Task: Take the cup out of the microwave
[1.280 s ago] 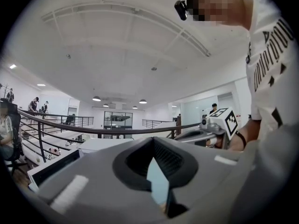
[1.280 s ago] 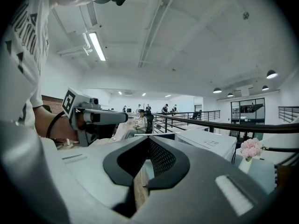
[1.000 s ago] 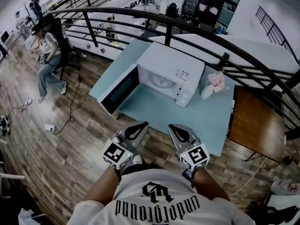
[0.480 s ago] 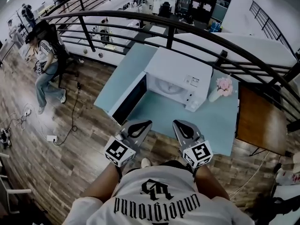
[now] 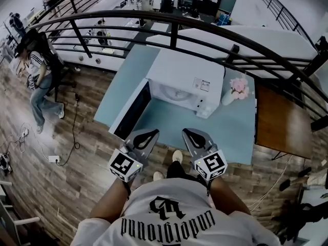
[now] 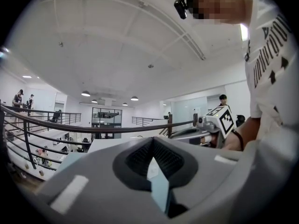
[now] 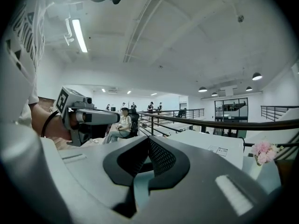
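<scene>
grippers 2: left gripper (image 5: 152, 132) jaws pressed together, empty; right gripper (image 5: 186, 132) likewise | microwave (image 5: 182, 68) 1, on table (image 5: 225, 129), door (image 5: 131, 110) swung open to the left | vase (image 5: 227, 98) 1 | cup: not discernible in cavity, axis and facing unclear

1. A pale blue table (image 5: 225, 132) is standing on the wood-plank floor (image 5: 77, 158).
2. A white microwave (image 5: 184, 73) is sitting on the table's far half, its door (image 5: 132, 111) hanging open to the left.
3. A white vase of pink flowers (image 5: 229, 96) is standing just right of the microwave.
</scene>
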`<act>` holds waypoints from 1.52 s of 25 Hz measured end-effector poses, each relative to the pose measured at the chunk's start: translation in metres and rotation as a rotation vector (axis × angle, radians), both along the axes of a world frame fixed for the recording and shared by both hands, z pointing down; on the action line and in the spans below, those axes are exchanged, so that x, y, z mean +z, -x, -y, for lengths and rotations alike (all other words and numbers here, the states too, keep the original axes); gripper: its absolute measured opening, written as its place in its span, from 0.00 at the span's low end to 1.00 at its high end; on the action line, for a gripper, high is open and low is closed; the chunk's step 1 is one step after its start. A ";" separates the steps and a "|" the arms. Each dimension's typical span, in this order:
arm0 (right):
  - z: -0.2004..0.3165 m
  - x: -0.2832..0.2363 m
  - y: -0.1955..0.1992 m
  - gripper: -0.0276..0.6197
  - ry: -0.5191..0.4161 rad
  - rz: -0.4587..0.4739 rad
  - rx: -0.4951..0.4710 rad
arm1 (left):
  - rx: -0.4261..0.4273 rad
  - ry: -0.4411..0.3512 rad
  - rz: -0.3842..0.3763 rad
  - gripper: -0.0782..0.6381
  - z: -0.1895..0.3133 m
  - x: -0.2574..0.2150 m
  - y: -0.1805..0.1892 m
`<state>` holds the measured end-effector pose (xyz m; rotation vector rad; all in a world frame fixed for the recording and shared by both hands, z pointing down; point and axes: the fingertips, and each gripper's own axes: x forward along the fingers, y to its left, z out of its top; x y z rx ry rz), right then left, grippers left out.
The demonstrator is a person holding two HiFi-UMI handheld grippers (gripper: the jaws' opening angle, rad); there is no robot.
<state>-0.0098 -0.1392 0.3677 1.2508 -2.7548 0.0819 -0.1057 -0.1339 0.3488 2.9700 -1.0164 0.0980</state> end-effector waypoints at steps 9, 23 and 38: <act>0.048 0.022 -0.016 0.05 0.047 0.000 0.030 | -0.016 0.041 0.005 0.18 0.041 0.019 -0.008; 0.113 0.070 -0.026 0.14 0.108 -0.025 0.083 | -0.030 0.079 0.022 0.18 0.110 0.055 -0.023; 0.186 0.164 -0.042 0.23 0.191 -0.002 0.233 | -0.027 0.169 0.039 0.18 0.181 0.117 -0.042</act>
